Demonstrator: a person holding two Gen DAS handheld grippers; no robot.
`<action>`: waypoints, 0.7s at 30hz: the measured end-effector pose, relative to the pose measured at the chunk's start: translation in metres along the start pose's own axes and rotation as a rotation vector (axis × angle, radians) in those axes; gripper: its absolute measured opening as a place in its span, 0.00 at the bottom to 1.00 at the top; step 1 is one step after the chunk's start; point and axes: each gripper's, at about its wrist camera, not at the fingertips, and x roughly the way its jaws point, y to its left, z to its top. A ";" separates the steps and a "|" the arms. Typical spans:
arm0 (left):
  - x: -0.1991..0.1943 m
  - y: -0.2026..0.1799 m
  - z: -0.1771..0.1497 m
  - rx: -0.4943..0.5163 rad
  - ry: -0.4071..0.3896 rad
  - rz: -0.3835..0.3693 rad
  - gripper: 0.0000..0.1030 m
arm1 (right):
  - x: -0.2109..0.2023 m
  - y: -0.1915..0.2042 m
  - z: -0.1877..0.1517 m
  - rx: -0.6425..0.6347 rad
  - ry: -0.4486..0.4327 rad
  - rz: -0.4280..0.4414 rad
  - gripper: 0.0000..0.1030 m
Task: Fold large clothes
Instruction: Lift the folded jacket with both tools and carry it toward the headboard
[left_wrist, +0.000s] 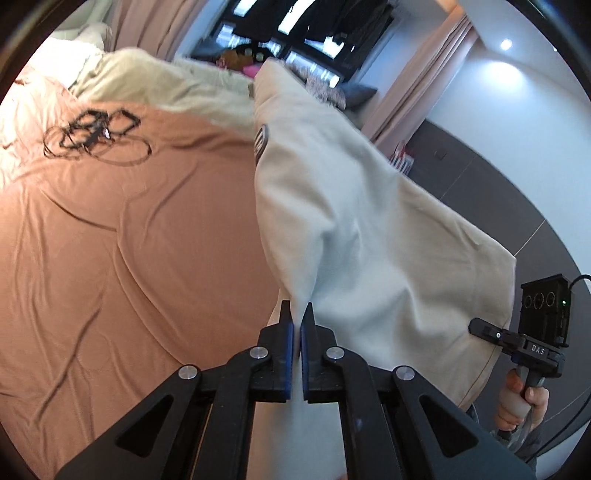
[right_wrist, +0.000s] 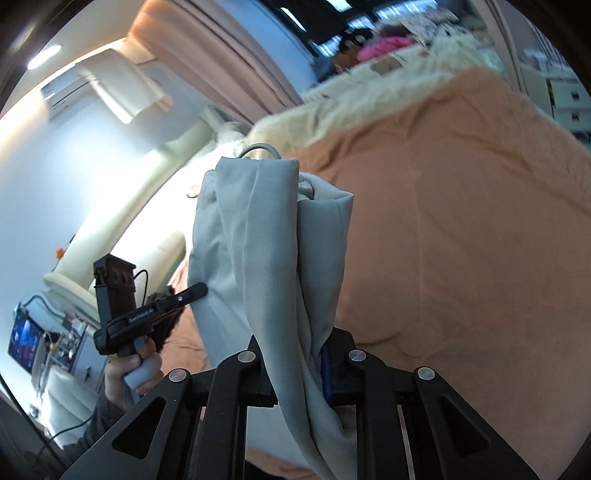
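Both claws, left claw (left_wrist: 296, 314) and right claw (right_wrist: 295, 347), are clamped on the beige garment (left_wrist: 369, 221), held up over the bed (left_wrist: 129, 240). No fold made yet, probably.

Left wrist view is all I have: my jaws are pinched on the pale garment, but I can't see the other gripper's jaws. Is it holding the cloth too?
Observer: Yes. In the right wrist view the right gripper is shut on a bunched fold of the garment.
Operator: Is there anything odd in that bunch?
Observer: A grey cord loop sticks out of the top of the fold.
Operator: What lies beyond it on that side?
Observer: Bare orange bedsheet, with a cream furry blanket along its far edge.
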 end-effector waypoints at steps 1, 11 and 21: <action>-0.008 -0.001 0.001 0.000 -0.014 -0.001 0.05 | -0.004 0.011 0.002 -0.018 -0.009 0.003 0.17; -0.103 0.023 0.025 -0.012 -0.165 0.032 0.05 | -0.015 0.112 0.022 -0.156 -0.058 0.063 0.16; -0.185 0.070 0.028 -0.043 -0.256 0.120 0.05 | 0.028 0.189 0.024 -0.237 -0.027 0.153 0.15</action>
